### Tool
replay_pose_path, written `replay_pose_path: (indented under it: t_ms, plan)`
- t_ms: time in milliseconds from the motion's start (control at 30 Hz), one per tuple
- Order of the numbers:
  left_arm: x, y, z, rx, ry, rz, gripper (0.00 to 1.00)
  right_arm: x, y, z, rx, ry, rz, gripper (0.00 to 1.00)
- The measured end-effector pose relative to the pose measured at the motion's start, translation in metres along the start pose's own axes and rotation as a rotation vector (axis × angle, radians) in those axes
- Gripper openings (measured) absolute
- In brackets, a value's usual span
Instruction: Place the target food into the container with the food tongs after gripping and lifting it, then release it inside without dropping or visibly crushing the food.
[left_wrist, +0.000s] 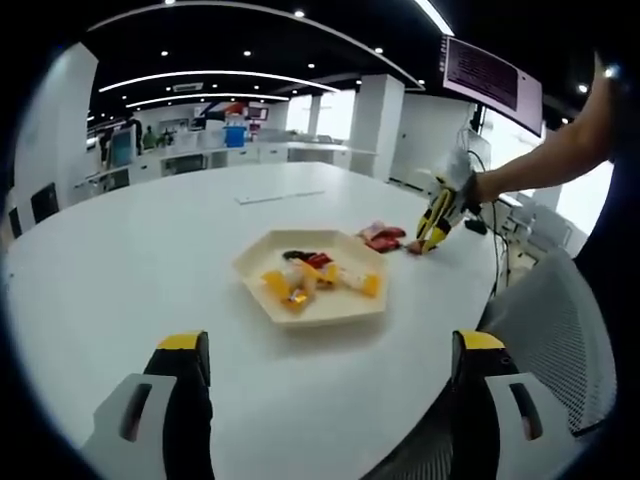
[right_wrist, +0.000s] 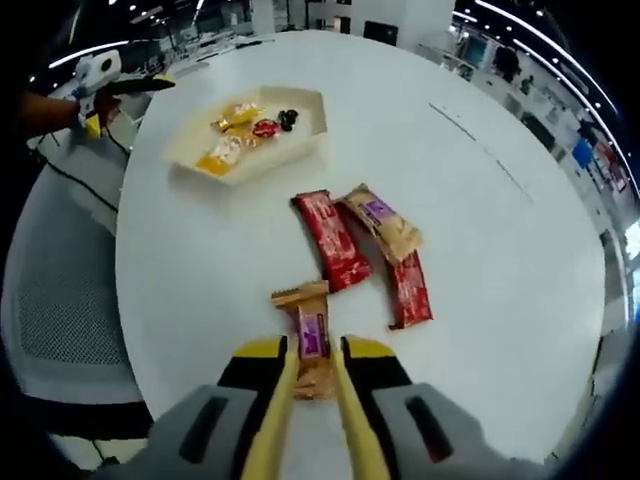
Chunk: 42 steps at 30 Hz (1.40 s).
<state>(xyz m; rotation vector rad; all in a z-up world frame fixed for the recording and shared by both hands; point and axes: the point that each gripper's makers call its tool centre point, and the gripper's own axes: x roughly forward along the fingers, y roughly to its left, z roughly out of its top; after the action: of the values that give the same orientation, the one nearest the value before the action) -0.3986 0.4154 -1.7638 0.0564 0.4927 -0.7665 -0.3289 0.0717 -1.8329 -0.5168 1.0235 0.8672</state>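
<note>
My right gripper (right_wrist: 313, 352) is shut on yellow food tongs (right_wrist: 282, 400), low over the table's near edge. The two tong blades lie along either side of a tan snack bar with a purple label (right_wrist: 311, 330), which rests flat on the white table (right_wrist: 500, 250). The hexagonal cream tray (right_wrist: 270, 160) holds several wrapped snacks and sits farther off to the upper left. In the left gripper view the tray (left_wrist: 325, 314) lies ahead of my open, empty left gripper (left_wrist: 332, 350). The right gripper (left_wrist: 438, 215) reaches down beside the loose bars (left_wrist: 383, 237).
Beyond the gripped bar lie two red bars (right_wrist: 331, 240) (right_wrist: 410, 290) and another tan one (right_wrist: 383, 222). A grey mesh chair (right_wrist: 60, 300) (left_wrist: 550, 340) stands at the table's edge. A person's hand holds the left gripper (right_wrist: 98, 72) past the tray.
</note>
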Motion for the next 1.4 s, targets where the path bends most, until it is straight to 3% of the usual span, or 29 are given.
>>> replay_pose_path:
  t_ms: [33, 467, 833, 1033, 1400]
  plan:
    - [0.0, 0.0, -0.001, 0.003, 0.005, 0.001, 0.97, 0.0, -0.001, 0.002, 0.032, -0.011, 0.001, 0.19]
    - [0.0, 0.0, -0.001, 0.015, 0.007, 0.005, 0.97, -0.012, -0.001, 0.003, 0.012, -0.041, -0.004, 0.2]
    - [-0.001, 0.0, 0.001, 0.02, -0.004, 0.008, 0.97, -0.043, -0.017, 0.021, -0.018, -0.065, -0.038, 0.2]
    - [-0.004, -0.003, 0.009, -0.008, -0.043, -0.013, 0.99, -0.057, -0.025, 0.035, -0.029, -0.089, -0.057, 0.2]
    - [-0.003, -0.004, 0.009, -0.004, -0.049, -0.018, 0.99, -0.069, -0.027, 0.051, -0.056, -0.102, -0.073, 0.2]
